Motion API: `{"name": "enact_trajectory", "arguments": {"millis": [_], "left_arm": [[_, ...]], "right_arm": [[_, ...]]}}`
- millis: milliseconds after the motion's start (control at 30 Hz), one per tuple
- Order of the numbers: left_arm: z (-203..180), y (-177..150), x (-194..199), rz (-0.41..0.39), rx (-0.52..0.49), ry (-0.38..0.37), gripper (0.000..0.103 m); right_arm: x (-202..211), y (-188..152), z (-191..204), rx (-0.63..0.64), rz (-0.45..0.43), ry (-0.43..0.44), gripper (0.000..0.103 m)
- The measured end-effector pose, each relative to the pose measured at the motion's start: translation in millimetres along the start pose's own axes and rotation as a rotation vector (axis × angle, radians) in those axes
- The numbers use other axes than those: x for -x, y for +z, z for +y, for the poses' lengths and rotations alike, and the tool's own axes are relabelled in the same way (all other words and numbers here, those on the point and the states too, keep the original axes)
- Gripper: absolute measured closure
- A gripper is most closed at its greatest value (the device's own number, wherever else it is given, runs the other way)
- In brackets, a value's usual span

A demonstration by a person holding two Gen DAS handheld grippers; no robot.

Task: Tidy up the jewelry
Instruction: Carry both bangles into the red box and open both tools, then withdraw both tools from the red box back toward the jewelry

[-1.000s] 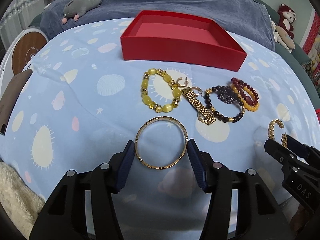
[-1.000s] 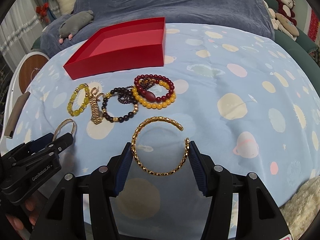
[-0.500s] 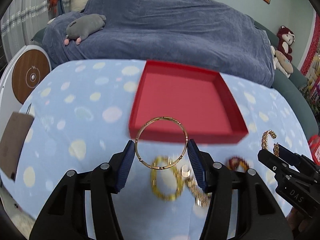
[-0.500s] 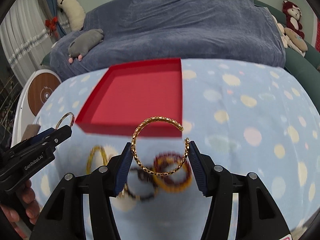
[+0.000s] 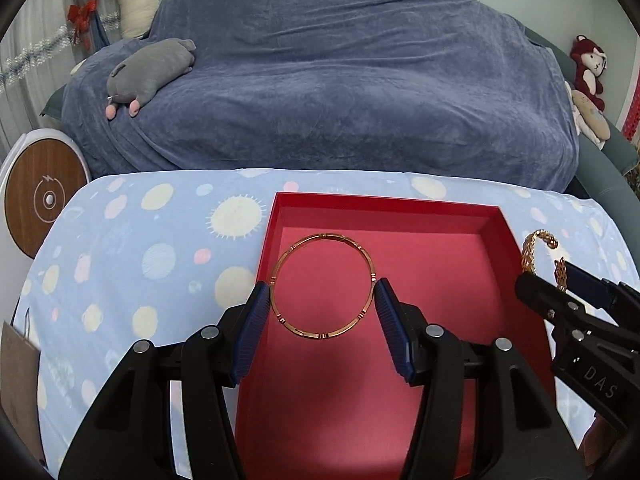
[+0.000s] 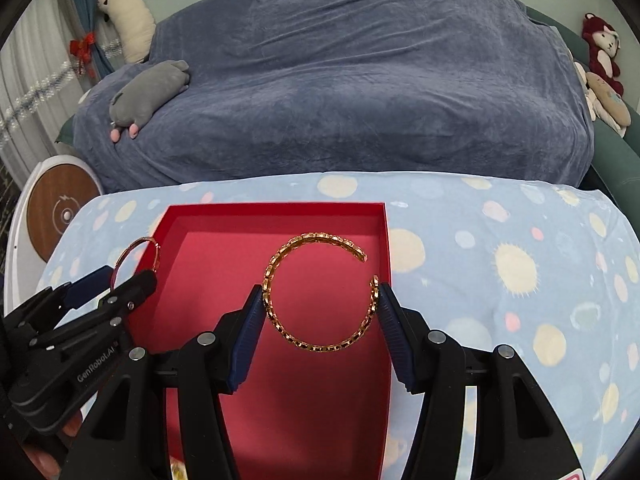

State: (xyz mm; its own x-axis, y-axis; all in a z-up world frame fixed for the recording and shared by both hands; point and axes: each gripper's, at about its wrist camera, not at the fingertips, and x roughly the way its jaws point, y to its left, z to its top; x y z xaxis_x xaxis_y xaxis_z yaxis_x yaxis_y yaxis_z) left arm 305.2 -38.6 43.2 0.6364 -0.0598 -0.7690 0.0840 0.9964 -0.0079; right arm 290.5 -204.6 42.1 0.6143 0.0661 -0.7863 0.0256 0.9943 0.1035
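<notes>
Left wrist view: round wood-faced disc with white rim [image 5: 40, 196] at far left, beside a pale blue tablecloth printed with suns and planets [image 5: 160, 264]. Grey plush animal [image 5: 152, 68] lies on the dark blue velvet cover [image 5: 340, 80] behind the table. Left gripper [image 5: 322, 304] — blue pads pressed on both sides of a thin closed gold bangle [image 5: 322, 286], held in the air over the shallow red rectangular cardboard box [image 5: 440, 264], near the box's left wall. At the right edge, the right gripper [image 5: 548, 280] carries an open gold chain-link cuff [image 5: 532, 252] just outside the box's right wall.

Right wrist view: left gripper [image 6: 132, 272] enters from the left, thin bangle [image 6: 136, 256] over the box's left rim [image 6: 160, 236]. Right gripper [image 6: 322, 304] — pads clamped on the chain-link cuff [image 6: 316, 292], its gap facing upper right, held above the red box interior close to its right wall. Patterned cloth [image 6: 520, 280] extends to the right; red plush toy [image 6: 600, 48] at far right.
</notes>
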Motion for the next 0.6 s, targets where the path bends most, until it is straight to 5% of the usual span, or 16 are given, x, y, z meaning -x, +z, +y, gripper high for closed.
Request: {"name": "enact_trajectory", "arguments": {"millis": [400,600], "left_arm": [[2,18,-47,0.048,0.024,0.010,0.051],[4,17,-34,0.004,0.025,0.045,0.027]], "right_arm": [[-51,18,4,0.022,0.048,-0.017,0.044],[-36,15,6,0.035,0.014,-0.030,0.034]]}}
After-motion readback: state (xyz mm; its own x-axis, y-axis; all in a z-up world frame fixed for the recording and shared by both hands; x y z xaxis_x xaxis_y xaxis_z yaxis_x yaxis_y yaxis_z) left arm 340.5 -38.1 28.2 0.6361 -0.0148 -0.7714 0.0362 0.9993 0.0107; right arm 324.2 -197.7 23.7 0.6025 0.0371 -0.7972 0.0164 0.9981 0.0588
